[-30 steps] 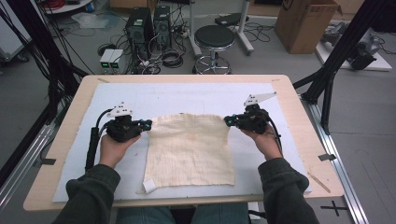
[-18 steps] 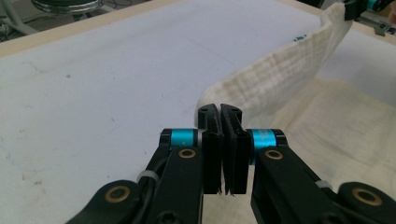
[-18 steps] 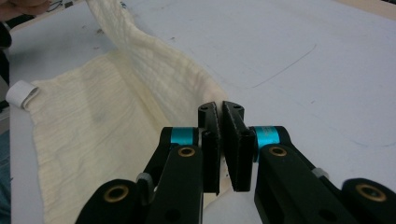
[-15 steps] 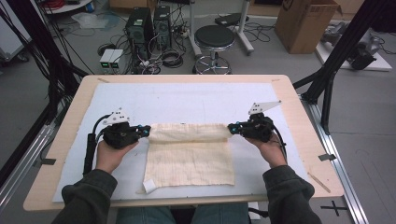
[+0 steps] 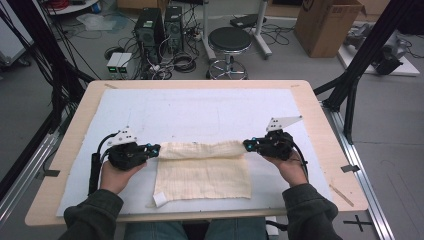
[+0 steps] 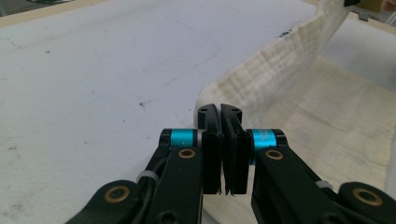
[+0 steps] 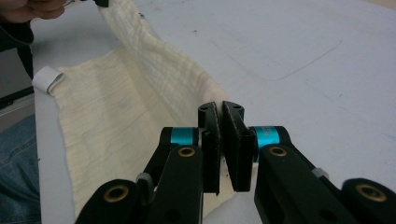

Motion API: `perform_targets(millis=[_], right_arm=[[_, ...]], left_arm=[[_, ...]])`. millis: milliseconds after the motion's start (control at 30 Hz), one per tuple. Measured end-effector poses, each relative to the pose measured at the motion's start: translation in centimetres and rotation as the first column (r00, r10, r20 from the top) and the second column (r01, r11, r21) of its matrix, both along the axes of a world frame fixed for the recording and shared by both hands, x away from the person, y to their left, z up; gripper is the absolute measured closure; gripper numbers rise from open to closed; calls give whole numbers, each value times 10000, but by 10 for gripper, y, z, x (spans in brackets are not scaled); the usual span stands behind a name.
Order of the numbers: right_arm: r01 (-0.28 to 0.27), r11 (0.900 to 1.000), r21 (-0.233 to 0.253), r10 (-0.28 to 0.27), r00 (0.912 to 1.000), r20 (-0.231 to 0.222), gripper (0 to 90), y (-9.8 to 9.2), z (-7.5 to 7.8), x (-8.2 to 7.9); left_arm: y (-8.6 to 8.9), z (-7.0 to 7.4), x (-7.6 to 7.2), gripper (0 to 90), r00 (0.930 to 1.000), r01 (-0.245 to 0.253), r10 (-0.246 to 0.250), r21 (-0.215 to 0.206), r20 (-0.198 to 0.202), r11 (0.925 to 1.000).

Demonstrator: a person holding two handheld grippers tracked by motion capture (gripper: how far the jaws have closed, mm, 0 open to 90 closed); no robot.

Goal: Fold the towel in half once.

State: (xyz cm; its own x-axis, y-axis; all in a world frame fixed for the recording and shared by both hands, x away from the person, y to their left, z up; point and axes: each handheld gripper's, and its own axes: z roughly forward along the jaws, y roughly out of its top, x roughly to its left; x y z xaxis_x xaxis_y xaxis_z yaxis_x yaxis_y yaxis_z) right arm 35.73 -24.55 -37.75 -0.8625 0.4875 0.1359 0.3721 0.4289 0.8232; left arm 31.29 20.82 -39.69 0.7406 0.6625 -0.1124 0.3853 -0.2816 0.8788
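cloth point(image 5: 205, 170), cream and ribbed, lies on the white mat point(image 5: 200, 110) near my edge of the table point(image 5: 320, 125), its far edge lifted and strung between my two tongs. my left gripper point(image 5: 156, 148) is clenched on the far left corner; in the left gripper view the jaws press together over the fabric point(image 6: 261, 79), which rises off to the upper right. my right gripper point(image 5: 246, 145) is clenched on the far right corner, and in the right gripper view the cloth point(image 7: 140, 70) runs from the closed jaws up toward my other hand point(image 7: 28, 9). the raised edge forms a rolled band between the tongs, with the rest of the cloth flat on the mat below it, reaching toward me. a small white tag point(image 5: 160, 199) sticks out at the near left corner, close to the mat's near edge. beyond the lifted edge the mat is bare all the way to the far side of the table. mat is also open to the left of my left hand point(image 5: 116, 175) and to the right of my right hand point(image 5: 292, 170), though less of it on the right.
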Motion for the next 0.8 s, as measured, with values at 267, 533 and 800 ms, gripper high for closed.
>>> perform_targets(millis=[267,533,800], right_arm=[[-89,9999,-57,90,10000,23,856,-2,-5,-12],[-194,9997,-123,195,9998,79,856,-2,-11,-22],[-355,9992,-189,355,9994,13,856,-1,-15,-33]], left_arm=[[1,-4,-10,861,9999,147,-147,198,-26,9997],[0,-8,-22,860,9995,327,-326,314,-37,9990],[1,-15,-35,858,9989,468,-466,240,-96,9986]])
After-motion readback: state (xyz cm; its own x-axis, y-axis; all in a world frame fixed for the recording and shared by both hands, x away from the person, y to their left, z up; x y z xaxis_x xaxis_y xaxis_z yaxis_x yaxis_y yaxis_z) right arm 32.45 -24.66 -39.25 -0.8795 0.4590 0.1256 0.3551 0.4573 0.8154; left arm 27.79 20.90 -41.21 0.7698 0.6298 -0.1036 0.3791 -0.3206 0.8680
